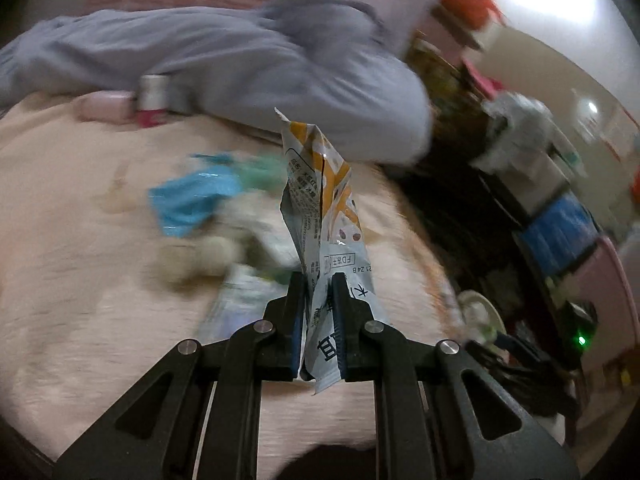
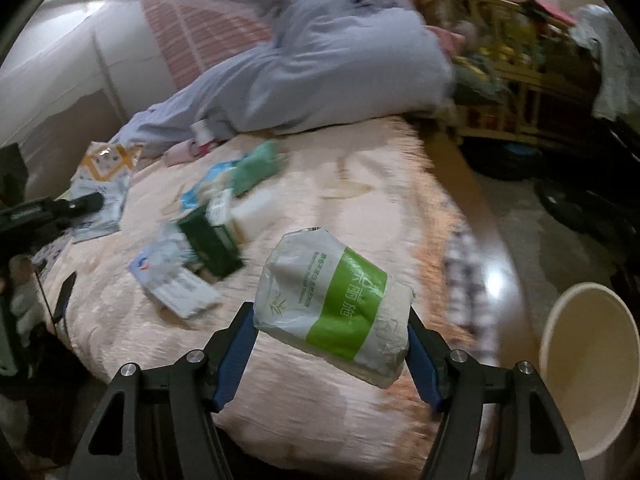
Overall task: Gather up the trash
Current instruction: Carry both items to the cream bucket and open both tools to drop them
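My left gripper (image 1: 318, 280) is shut on a white and orange snack wrapper (image 1: 324, 208), held upright above the pink bed cover (image 1: 80, 260). The same wrapper (image 2: 106, 180) and the left gripper (image 2: 86, 202) show at the left of the right wrist view. My right gripper (image 2: 332, 320) is shut on a white tissue pack with a green band (image 2: 336, 304), held above the bed cover (image 2: 320, 400). More trash lies on the bed: a blue wrapper (image 1: 192, 200), a green box (image 2: 212, 244), a white packet (image 2: 172, 280) and a green packet (image 2: 256, 168).
A grey blanket (image 2: 320, 68) lies across the far side of the bed, with small bottles (image 1: 150, 98) beside it. A cream waste bin (image 2: 588, 368) stands on the floor at the right. Cluttered shelves (image 2: 516, 64) stand beyond the bed.
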Demonstrator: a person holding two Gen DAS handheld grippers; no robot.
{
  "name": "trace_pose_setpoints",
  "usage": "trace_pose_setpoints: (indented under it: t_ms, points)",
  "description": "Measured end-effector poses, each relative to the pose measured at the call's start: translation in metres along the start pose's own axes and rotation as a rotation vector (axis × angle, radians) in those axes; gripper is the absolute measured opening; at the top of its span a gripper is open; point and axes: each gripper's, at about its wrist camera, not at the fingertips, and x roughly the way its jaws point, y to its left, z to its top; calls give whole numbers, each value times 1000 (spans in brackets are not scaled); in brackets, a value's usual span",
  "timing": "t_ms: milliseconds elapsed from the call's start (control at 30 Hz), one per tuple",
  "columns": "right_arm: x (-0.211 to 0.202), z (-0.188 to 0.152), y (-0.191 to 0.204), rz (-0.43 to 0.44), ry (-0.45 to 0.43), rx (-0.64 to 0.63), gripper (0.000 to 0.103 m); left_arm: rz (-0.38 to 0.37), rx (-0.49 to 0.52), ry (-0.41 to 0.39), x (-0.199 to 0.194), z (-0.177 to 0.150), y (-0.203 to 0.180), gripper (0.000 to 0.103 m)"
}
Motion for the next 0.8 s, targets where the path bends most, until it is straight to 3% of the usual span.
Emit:
trace_pose_setpoints:
  t_ms: [467,633,800]
  points:
    - [-47,-42,-165,-259,2,256,67,-251,266,239,125,-26,-226,11]
    - [-53,-60,-222,-291,24,368,68,-275,363,308,174,-48,-290,11]
    - [-57,-78,-270,-305,29,478,72,-286,388,381,219,-71,-322,11]
